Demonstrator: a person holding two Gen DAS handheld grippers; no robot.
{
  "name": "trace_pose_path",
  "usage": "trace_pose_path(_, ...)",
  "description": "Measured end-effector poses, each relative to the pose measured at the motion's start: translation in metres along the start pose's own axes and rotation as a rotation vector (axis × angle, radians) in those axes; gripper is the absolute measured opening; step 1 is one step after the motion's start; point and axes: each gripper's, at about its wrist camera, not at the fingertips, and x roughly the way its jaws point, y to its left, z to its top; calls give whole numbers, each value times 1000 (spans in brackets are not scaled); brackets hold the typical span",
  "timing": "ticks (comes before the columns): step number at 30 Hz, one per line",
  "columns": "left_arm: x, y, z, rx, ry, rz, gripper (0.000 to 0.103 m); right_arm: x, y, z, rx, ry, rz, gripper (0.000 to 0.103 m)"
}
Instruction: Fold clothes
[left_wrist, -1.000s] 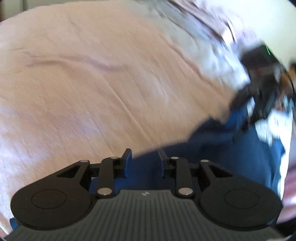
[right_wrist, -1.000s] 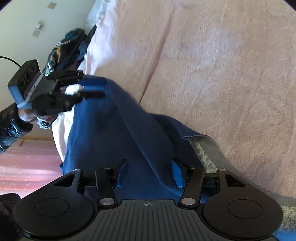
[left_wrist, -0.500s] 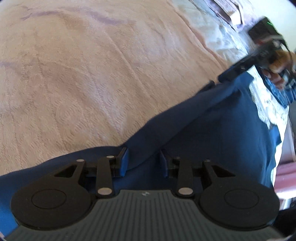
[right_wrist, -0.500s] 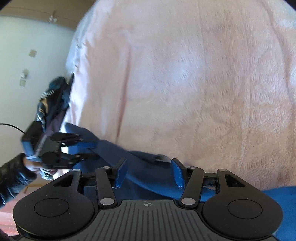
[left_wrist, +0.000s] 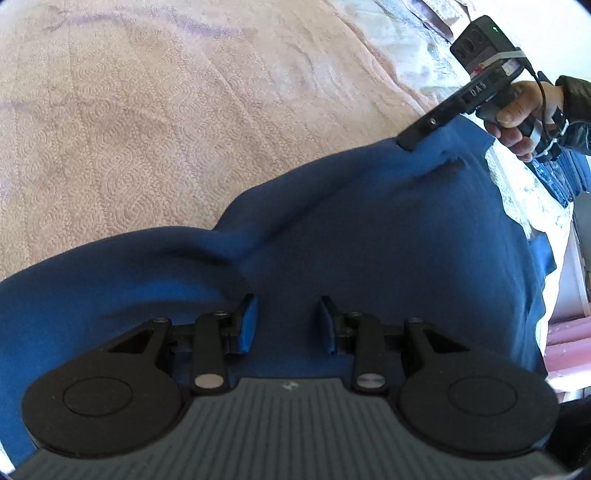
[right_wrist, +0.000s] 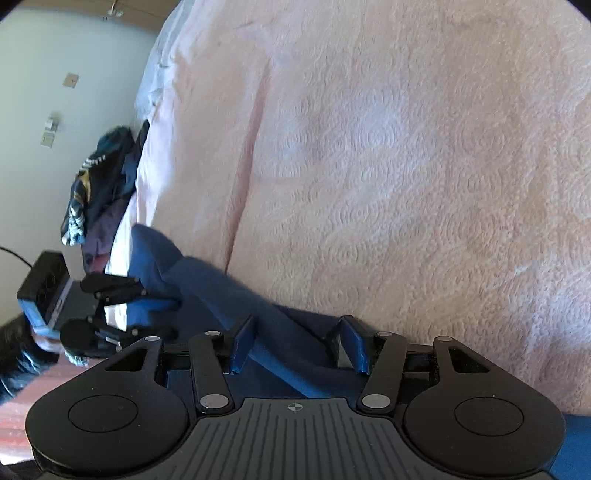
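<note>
Blue garment (left_wrist: 388, 236), between both tongs' open jaws

One blue garment (left_wrist: 388, 240), one pink bed (right_wrist: 388, 166), two grippers: left gripper (left_wrist: 287, 326), right gripper (right_wrist: 297, 341). One pile of dark clothes (right_wrist: 96, 184) at bed edge.

Open pink bedspread (right_wrist: 406, 166) ahead, blue garment (left_wrist: 369, 258) underneath, possibly piled clothes (right_wrist: 99, 184) at bed's edge

We see a bed (right_wrist: 406, 166) under a pink quilted cover, blue garment (left_wrist: 369, 240) spread across our lower frame, dark clothes heap (right_wrist: 99, 184) at its left edge
</note>
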Motion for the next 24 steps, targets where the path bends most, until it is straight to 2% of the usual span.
trace_pose_path(3, -7, -3, -7, 5, -12, 16, 30, 16, 5, -8, 4, 63, 39, 55)
trace_pose_path(7, -19, -5, -20, -8, -17, 18, 30, 17, 22, -23, -60, 114, 30, 55)
trace_pose_path(9, -29, -3, -25, -34, -38, 13, 30, 18, 22, -29, -34, 127, 82, 55)
trace_pose_path(12, -38, 3, -28, -67, -62, 19, 30, 16, 14, -30, 35, 106, 112, 55)
trace_pose_path(16, -43, 6, -29, -60, -79, 38, 30, 9, -8, -20, 122, 21, 68, 55)
trace_pose_path(18, -47, 8, -25, -68, -116, 37, 30, 17, -15, -15, 153, 30, 121, 55)
trace_pose_path(22, -61, 12, -13, -94, -214, 48, 31, 47, -16, -10, 223, 92, 359, 55)
trace_pose_path(24, -68, 16, -7, -101, -256, 57, 31, 57, -11, -9, 212, 119, 420, 57)
